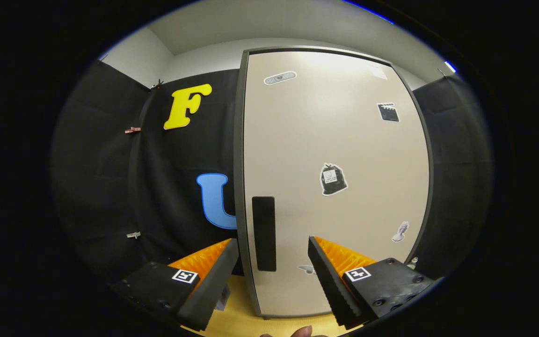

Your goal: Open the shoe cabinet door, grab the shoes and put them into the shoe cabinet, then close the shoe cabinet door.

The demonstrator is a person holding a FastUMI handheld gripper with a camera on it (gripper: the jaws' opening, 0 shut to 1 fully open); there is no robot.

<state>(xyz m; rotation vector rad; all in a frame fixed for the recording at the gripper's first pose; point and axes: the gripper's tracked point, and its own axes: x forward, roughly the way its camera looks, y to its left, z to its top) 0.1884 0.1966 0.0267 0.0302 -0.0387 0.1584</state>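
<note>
We see the cabinet (pixel 335 187) standing upright on a light wooden worktop (pixel 246 313), its pale door (pixel 344 140) shut and facing us. A dark upright handle (pixel 264 233) sits low on the door, close to the door's left edge. Several stickers dot the door: one shaped like a dark bag (pixel 332 179) near the middle, right of and above the handle; a dark square one (pixel 388 112) high toward the right edge; a pale oval one (pixel 280 77) near the top, above the handle; and a small grey one (pixel 400 231) low by the right edge. The door has a dark frame round it. Our gripper (pixel 273 250) is spread wide and holds nothing; the handle shows in the gap between its fingers, nearer the left one, and we cannot tell whether either finger touches the door. Black cloth (pixel 110 178) hangs behind the cabinet on both sides, with small clips (pixel 132 130) pinned left of it. A fingertip (pixel 303 331) shows below the cabinet, at the worktop's near edge.
</note>
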